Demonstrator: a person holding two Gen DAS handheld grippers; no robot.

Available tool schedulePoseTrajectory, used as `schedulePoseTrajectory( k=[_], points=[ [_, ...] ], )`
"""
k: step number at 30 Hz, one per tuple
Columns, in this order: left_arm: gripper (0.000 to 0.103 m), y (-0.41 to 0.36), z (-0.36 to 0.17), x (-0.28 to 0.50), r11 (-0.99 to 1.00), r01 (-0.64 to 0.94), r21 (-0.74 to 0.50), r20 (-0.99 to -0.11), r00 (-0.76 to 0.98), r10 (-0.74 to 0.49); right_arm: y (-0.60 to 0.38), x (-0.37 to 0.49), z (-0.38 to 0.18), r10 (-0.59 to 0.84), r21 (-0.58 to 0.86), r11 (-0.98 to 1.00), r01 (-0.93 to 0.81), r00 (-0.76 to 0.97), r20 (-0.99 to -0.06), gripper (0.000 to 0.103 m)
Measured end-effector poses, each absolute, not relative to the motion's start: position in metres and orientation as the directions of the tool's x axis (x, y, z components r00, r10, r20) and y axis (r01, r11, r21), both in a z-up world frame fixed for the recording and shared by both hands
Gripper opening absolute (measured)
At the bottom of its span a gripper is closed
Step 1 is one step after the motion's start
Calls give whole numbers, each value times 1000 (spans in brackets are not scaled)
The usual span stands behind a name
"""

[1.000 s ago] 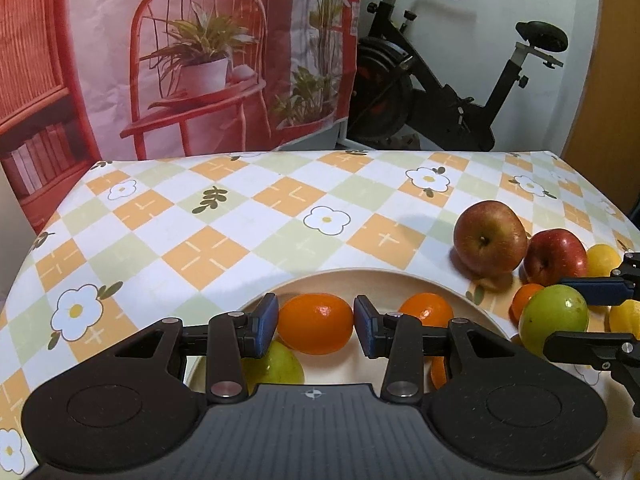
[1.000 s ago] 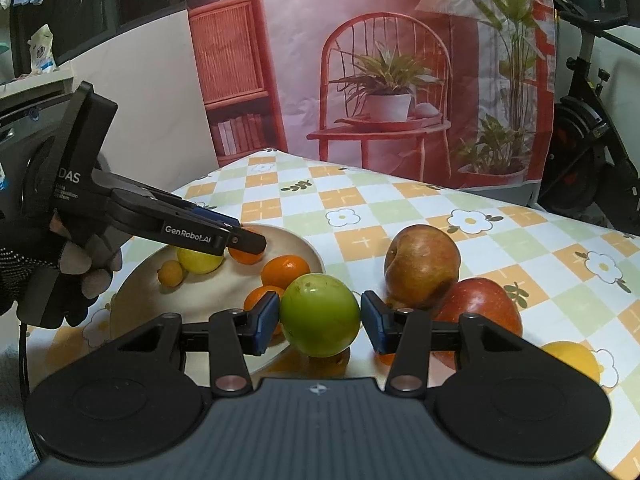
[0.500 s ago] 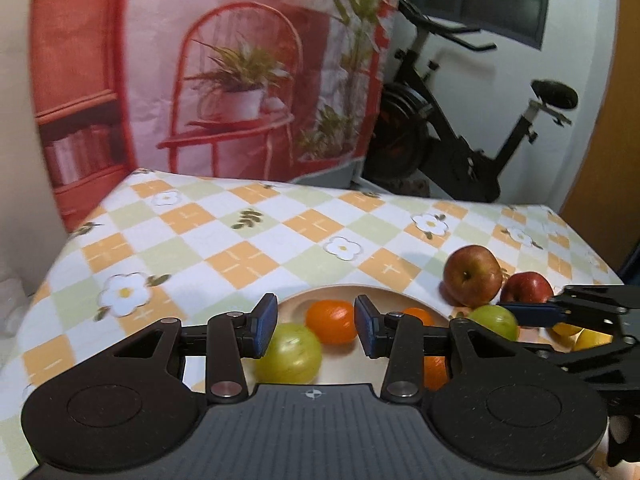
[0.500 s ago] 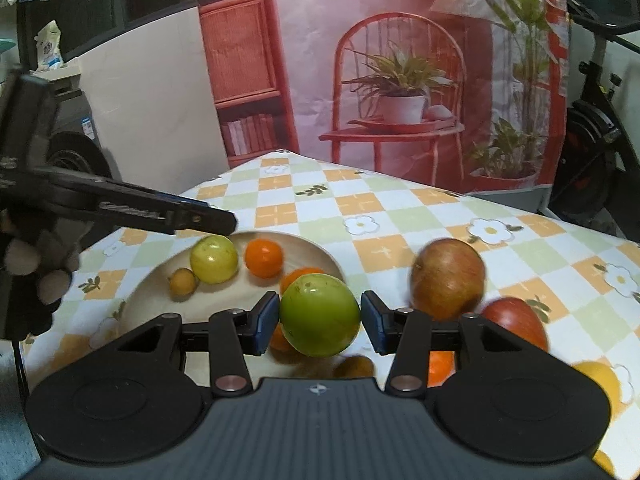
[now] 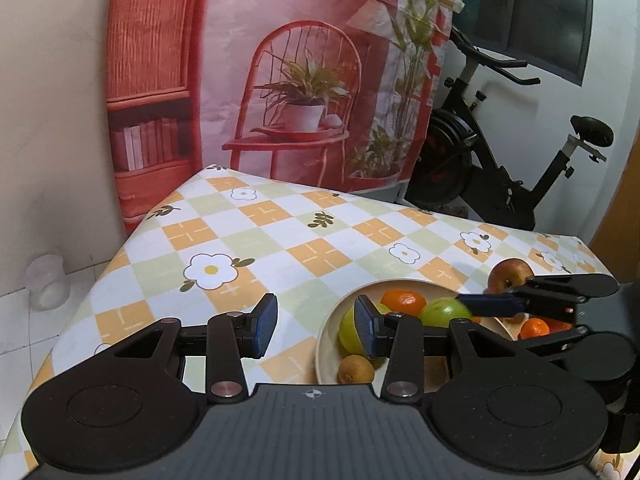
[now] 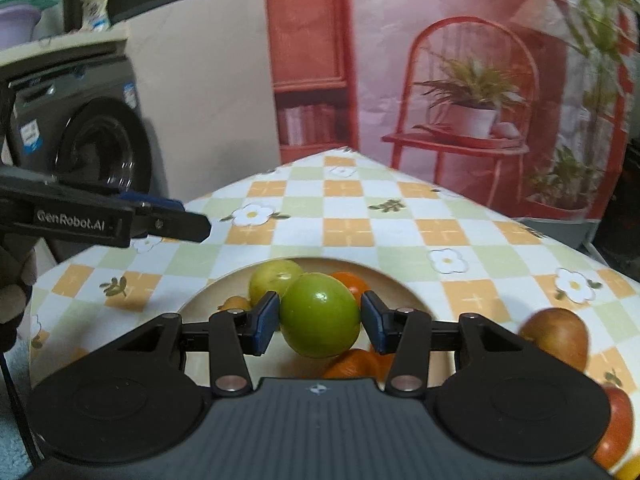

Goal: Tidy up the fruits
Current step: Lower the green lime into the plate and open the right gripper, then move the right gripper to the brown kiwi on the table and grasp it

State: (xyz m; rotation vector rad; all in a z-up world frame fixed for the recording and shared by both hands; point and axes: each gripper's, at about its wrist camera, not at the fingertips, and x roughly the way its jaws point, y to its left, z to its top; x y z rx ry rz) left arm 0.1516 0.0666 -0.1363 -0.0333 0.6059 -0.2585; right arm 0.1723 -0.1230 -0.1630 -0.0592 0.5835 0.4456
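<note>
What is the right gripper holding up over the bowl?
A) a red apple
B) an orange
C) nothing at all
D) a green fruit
D: in the right wrist view, the right gripper has its jaws pressed on both sides of a round green fruit, held above the bowl where a yellow-green fruit and oranges already sit.

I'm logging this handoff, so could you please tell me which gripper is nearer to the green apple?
Right. The right gripper has the green apple between its jaws, over the bowl. The left gripper hangs open beside the bowl, apart from the apple.
</note>
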Motion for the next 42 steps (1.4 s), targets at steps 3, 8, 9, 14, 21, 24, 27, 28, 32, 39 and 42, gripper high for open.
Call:
schedulePoseTrajectory(
  k=[3, 8, 9, 14, 21, 24, 27, 28, 32, 39, 42],
  points=[
    [45, 67, -139, 152, 968, 225, -111, -561, 790, -248, -114, 178, -168, 389, 57, 898, -436, 727, -566, 48],
    [45, 67, -142, 151, 968, 223, -113, -567, 786, -247, -113, 184, -177, 364, 46, 906, -421, 720, -590, 48],
    [45, 66, -142, 152, 968, 222, -113, -570, 784, -246, -114, 185, -179, 355, 42, 910, -413, 721, -595, 48],
    [45, 64, -142, 148, 969, 220, -110, -577, 780, -242, -114, 187, -179, 350, 41, 913, -406, 726, -592, 48],
    [46, 58, -136, 141, 971, 214, -107, -582, 778, -236, -120, 182, -172, 358, 80, 919, -385, 734, -577, 54],
    [46, 54, -132, 138, 971, 213, -105, -576, 783, -234, -125, 172, -166, 362, 88, 921, -381, 745, -560, 54],
    [46, 47, -128, 133, 970, 221, -100, -567, 789, -238, -134, 157, -158, 355, 106, 929, -356, 769, -532, 54],
    [46, 43, -128, 131, 970, 223, -97, -565, 790, -238, -139, 152, -157, 351, 114, 932, -344, 777, -523, 54],
    [46, 30, -126, 123, 968, 232, -99, -554, 795, -247, -161, 127, -152, 306, 125, 951, -281, 818, -487, 54],
    [46, 8, -127, 109, 963, 248, -105, -539, 800, -264, -199, 84, -149, 218, 132, 975, -177, 868, -446, 54],
    [46, -2, -127, 102, 961, 259, -94, -522, 809, -269, -213, 67, -149, 183, 125, 982, -142, 880, -438, 54]
  ],
)
